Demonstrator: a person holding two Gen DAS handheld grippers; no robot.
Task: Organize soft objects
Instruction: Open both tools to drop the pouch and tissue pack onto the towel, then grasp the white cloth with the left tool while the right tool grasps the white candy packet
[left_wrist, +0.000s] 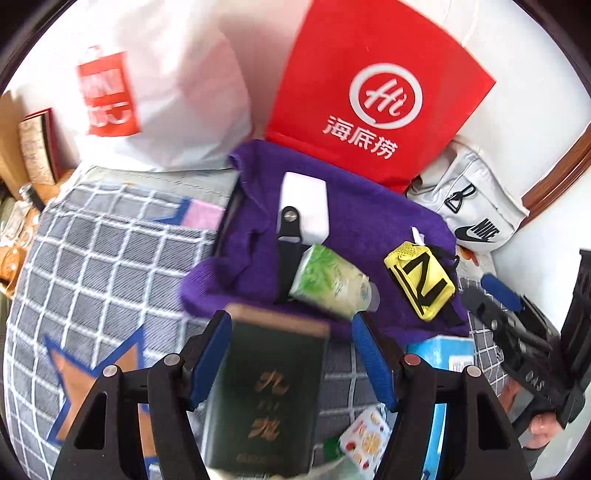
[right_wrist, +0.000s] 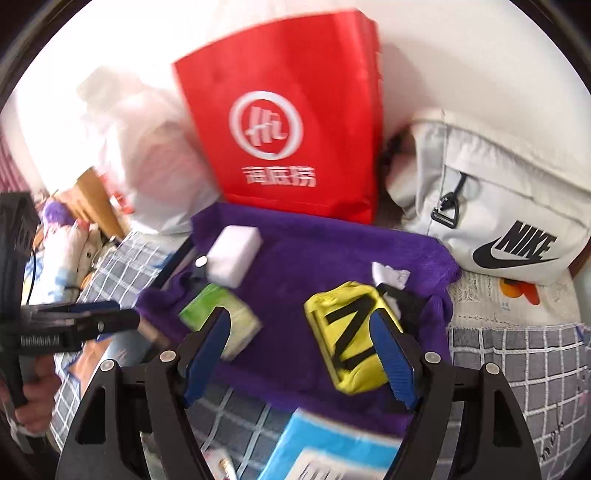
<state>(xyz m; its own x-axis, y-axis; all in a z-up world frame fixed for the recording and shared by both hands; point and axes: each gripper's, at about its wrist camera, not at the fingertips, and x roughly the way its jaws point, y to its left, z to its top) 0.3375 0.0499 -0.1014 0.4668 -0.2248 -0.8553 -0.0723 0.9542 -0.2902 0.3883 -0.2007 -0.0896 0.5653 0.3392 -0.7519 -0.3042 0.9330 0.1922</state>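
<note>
A purple towel (left_wrist: 369, 218) lies spread on the checked bed cover, also in the right wrist view (right_wrist: 306, 258). On it lie a white sponge block (left_wrist: 304, 206), a green tissue pack (left_wrist: 328, 280) and a yellow pouch with black straps (left_wrist: 421, 280). My left gripper (left_wrist: 291, 354) is open; a dark green box (left_wrist: 264, 391) lies between its fingers. My right gripper (right_wrist: 301, 354) is open above the towel, its right finger beside the yellow pouch (right_wrist: 351, 332), its left finger over the tissue pack (right_wrist: 221, 317). The sponge (right_wrist: 232, 258) lies farther back.
A red paper bag (right_wrist: 288, 122), a white plastic bag (left_wrist: 147, 92) and a grey Nike bag (right_wrist: 498, 206) stand behind the towel. A blue tissue box (right_wrist: 332, 450) lies near the front. A black clip (left_wrist: 290, 236) rests by the sponge. Clutter lines the left edge.
</note>
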